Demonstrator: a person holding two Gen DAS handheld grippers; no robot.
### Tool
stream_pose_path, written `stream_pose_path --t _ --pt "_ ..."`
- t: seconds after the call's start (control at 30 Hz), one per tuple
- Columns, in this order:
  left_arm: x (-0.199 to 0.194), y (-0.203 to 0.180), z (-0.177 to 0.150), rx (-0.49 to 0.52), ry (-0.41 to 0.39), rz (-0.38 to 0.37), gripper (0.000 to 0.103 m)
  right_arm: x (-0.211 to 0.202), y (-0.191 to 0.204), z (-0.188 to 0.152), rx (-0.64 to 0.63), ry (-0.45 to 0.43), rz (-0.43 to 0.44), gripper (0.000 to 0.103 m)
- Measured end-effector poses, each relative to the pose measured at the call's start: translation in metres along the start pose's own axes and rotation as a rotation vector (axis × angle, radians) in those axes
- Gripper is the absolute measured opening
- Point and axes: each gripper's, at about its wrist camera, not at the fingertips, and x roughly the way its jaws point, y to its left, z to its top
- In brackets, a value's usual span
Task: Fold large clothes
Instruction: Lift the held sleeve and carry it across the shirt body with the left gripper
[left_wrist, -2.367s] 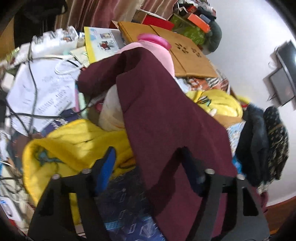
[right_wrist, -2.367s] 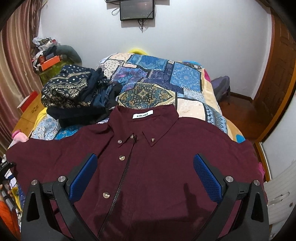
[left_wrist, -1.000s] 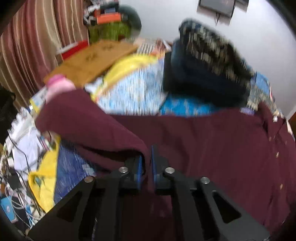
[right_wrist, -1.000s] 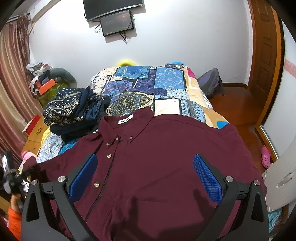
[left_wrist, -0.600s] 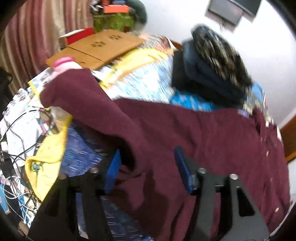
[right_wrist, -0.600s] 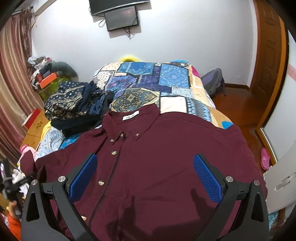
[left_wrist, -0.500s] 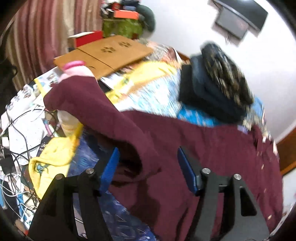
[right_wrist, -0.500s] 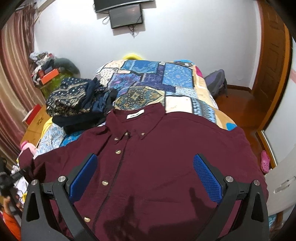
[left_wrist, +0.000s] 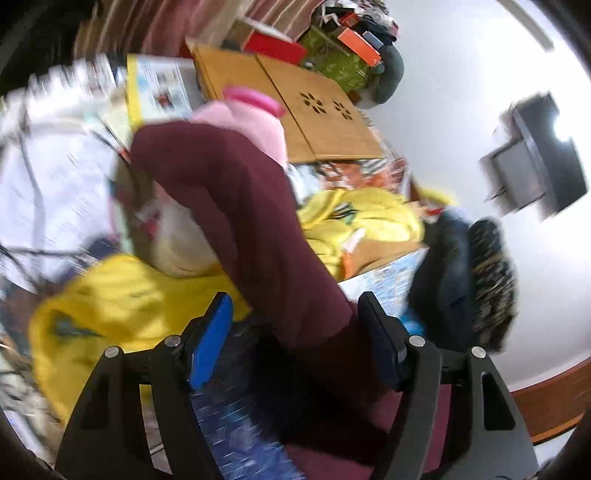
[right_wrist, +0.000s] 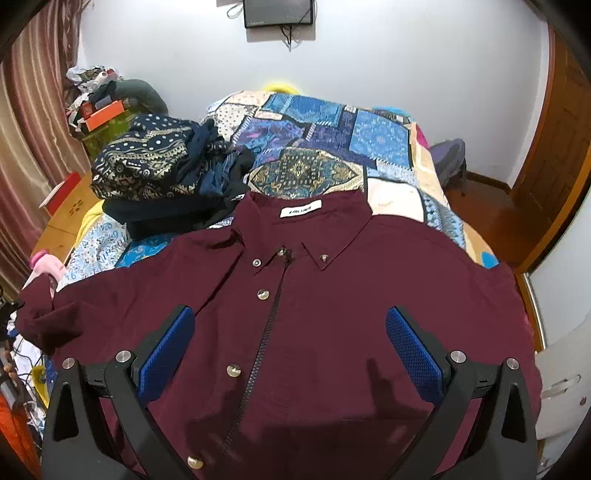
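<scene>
Shirt: the maroon button-up shirt (right_wrist: 332, 314) lies front-up on the patchwork bed cover (right_wrist: 314, 122), collar toward the wall, a white neck label showing, a row of pale buttons beside a dark placket line.
Shirt, left side: its left sleeve (left_wrist: 236, 206) runs off the bed edge and drapes over a pink-capped bottle (left_wrist: 255, 110) and yellow cloth (left_wrist: 125, 295); the cuff end hangs at the far left in the right wrist view.
Shirt, right side: the cloth reaches the bed's right edge and falls over it.
Left gripper: the left gripper (left_wrist: 295, 332) has its jaws parted, the sleeve passing between the blue pads (left_wrist: 210, 347); it lies close to the right pad, but no squeeze shows.
Right gripper: the right gripper (right_wrist: 290, 354) hovers over the shirt front, jaws wide apart, gripping nothing.
Nearby: a pile of dark patterned clothes (right_wrist: 162, 173) sits on the bed just left of the collar; a wooden board (left_wrist: 295, 107) lies beyond the bottle.
Change, left: a second ago the left jaws were clamped on the sleeve fabric; they have just been opening, and the sleeve now lies loose between them.
Change, right: the right jaws stand as wide as before; the shirt body looks much the same.
</scene>
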Motion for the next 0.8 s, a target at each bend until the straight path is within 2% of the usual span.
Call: stream_pose_path --t 0.07,0.13,0.2,0.23,0.27,0.3,0.33,0.43,0.5,0.57,0.63,0.7,0.8 --pt "0.012 0.007 0.008 -0.045 0.004 -0.025 0.068 0.004 0.001 0.0 0.005 0.012 -0.004 0.103" --pt "0.019 0.01 0.016 -0.059 -0.006 -0.006 0.066 0.006 0.002 -0.001 0.003 0.021 -0.008 0.103" --pt "0.023 0.011 0.025 -0.06 -0.024 0.028 0.056 0.006 0.003 -0.001 -0.002 0.026 -0.014 0.103" --pt "0.024 0.009 0.03 -0.048 -0.037 0.052 0.048 0.006 0.004 -0.001 -0.005 0.026 -0.018 0.103" --pt "0.024 0.006 0.035 -0.029 -0.054 0.092 0.036 0.006 0.004 -0.002 -0.008 0.026 -0.02 0.103" --pt "0.023 0.006 0.039 -0.008 -0.07 0.128 0.029 0.005 0.003 -0.002 -0.009 0.025 -0.023 0.103" --pt "0.021 0.0 0.043 0.025 -0.092 0.191 0.018 0.005 0.002 -0.001 -0.01 0.025 -0.025 0.103" --pt "0.019 -0.022 0.052 0.104 -0.129 0.351 0.008 0.003 -0.003 -0.001 0.002 0.021 -0.024 0.103" --pt "0.012 -0.039 0.055 0.164 -0.189 0.382 0.007 0.001 -0.007 0.0 0.017 0.017 -0.017 0.103" --pt "-0.005 -0.067 0.055 0.255 -0.306 0.426 0.007 -0.001 -0.01 0.0 0.029 0.013 -0.011 0.103" --pt "-0.025 -0.097 0.055 0.325 -0.397 0.415 0.007 -0.004 -0.013 -0.001 0.038 0.006 -0.006 0.103" --pt "-0.037 -0.118 0.056 0.374 -0.426 0.386 0.007 -0.006 -0.015 -0.001 0.039 0.002 -0.005 0.103" --pt "-0.053 -0.161 0.041 0.471 -0.439 0.311 0.007 -0.011 -0.021 -0.002 0.051 -0.014 -0.004 0.103"
